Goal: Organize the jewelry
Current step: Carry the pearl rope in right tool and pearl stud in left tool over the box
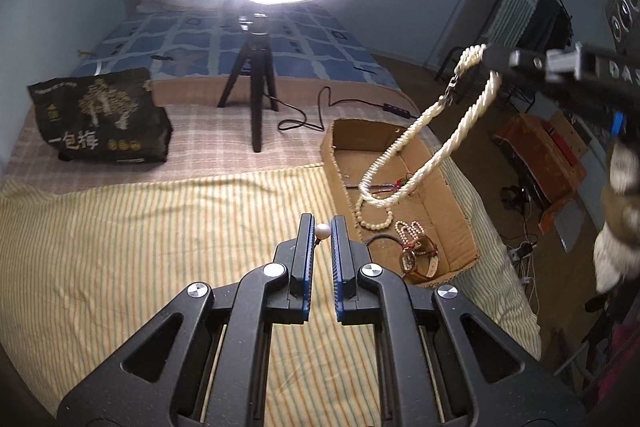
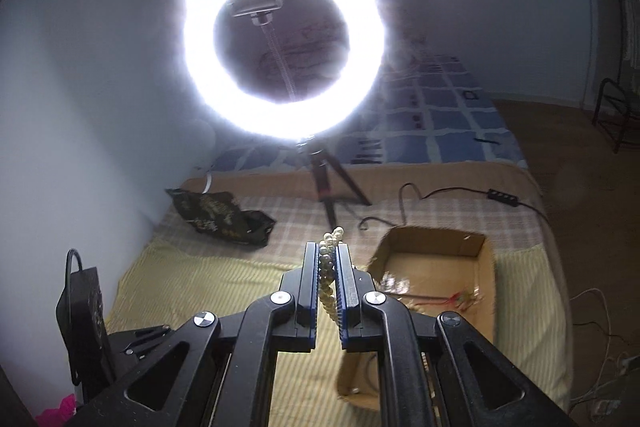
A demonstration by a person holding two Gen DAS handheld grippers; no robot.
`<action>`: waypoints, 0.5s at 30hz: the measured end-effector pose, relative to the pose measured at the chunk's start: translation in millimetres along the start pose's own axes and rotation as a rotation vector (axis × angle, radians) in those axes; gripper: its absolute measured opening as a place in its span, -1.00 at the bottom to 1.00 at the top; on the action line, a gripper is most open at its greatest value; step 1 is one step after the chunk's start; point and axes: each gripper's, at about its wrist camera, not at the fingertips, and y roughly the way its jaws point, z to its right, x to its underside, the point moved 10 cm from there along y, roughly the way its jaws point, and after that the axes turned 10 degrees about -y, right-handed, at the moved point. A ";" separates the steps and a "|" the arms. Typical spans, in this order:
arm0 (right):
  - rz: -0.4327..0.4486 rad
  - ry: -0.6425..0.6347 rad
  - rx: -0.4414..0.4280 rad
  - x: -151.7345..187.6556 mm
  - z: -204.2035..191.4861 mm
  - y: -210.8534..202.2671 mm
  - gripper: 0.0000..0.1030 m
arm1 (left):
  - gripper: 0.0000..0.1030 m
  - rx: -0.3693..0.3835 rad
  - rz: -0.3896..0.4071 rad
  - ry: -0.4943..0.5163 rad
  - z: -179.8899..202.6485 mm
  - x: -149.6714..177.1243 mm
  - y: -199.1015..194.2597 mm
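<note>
A: State the grip condition of both tools.

B: The left gripper point(image 1: 322, 227) is closed on a small pearl piece point(image 1: 322, 230), pinched at the fingertips over the striped bedcover point(image 1: 140, 227). The right gripper point(image 2: 329, 259) is clamped on a twisted pearl necklace point(image 1: 424, 135).

A: Location and axis of the necklace?

B: It hangs from the right fingertips at 2 o'clock in the left view. The loop's long axis runs down toward 7 o'clock, its low end hanging in line with the cardboard box point(image 1: 332, 163). The clasp sits near the top.

A: Handling properties?

B: Judged limp, light and prone to swinging. Beads are smooth, so slippage is possible. Grip across the twisted strands, not the clasp. The box already holds a bead bracelet point(image 1: 374, 217) and a watch point(image 1: 418, 259).
</note>
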 end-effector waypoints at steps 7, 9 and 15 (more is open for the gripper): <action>-0.032 0.026 0.074 -4.5 65.1 22.3 -0.90 | -0.88 0.004 -0.017 0.040 24.5 -4.4 33.8; -0.044 0.040 0.085 -4.1 83.0 30.5 -0.90 | -0.88 0.001 -0.021 0.056 31.9 -3.9 45.1; -0.090 0.053 0.111 2.6 117.9 58.6 -0.90 | -0.88 0.002 -0.039 0.083 52.3 0.3 74.9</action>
